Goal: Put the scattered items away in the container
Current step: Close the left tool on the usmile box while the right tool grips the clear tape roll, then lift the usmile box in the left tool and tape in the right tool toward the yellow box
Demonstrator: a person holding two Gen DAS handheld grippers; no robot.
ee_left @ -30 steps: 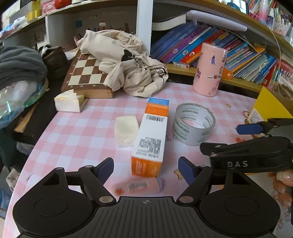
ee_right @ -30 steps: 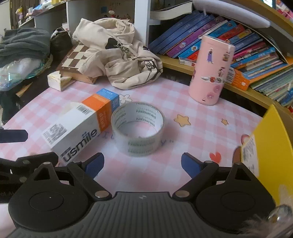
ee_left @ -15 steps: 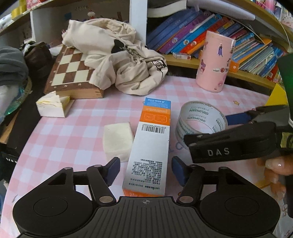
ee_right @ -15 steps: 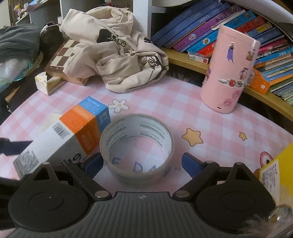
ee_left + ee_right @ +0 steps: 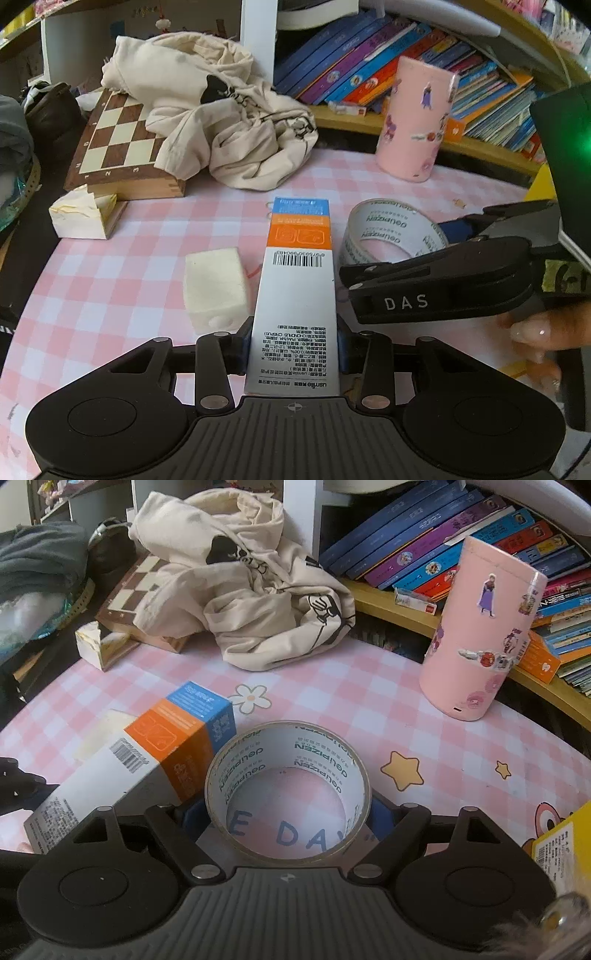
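— While the left gripper (image 5: 291,349) sits low in the centre of its frame, what does it have?

— Its blue pads are pressed against both sides of the toothpaste box (image 5: 295,295), clenched on its white end; the orange and blue end points up the frame.

— And the right gripper (image 5: 286,814)?

— Low centre of its view, its fingers flank the tape roll (image 5: 288,790), touching or nearly touching the sides; a firm grip I cannot tell.

— Anything else nearby?

— A foam block (image 5: 216,288) lies just left of the box on the pink checked tablecloth (image 5: 110,266). A yellow container (image 5: 565,849) shows at the lower right edge.
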